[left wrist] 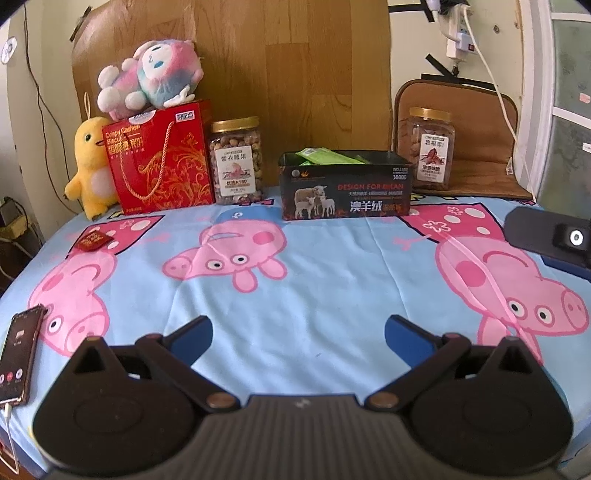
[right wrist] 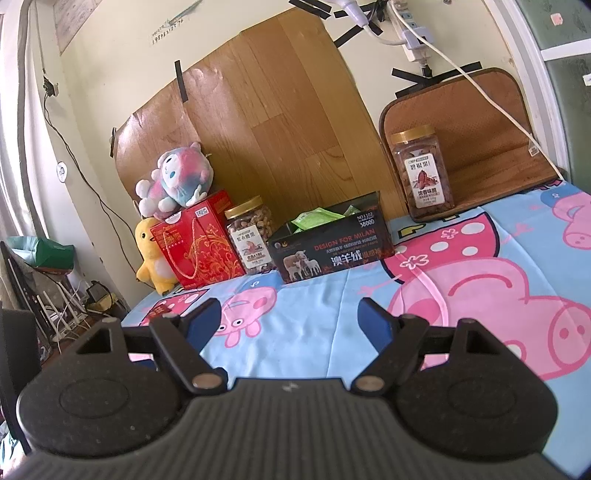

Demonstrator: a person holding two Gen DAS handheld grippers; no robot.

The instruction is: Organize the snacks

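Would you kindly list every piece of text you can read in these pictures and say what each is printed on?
"DESIGN FOR MILAN", "澳羊绒": black box.
"NO.1102", "3800D": same box, top right corner.
"Crispy Cashew": red gift box.
"碧根果": right jar label.
"A180": left jar label; the rest is blurred.
Handwritten digits on the wall: too faint to read.
Phone screen: too small to read.

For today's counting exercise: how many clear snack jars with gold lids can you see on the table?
2. One jar stands beside the red gift box, left of the black box; the other jar stands far right on the brown mat. Others may be hidden.
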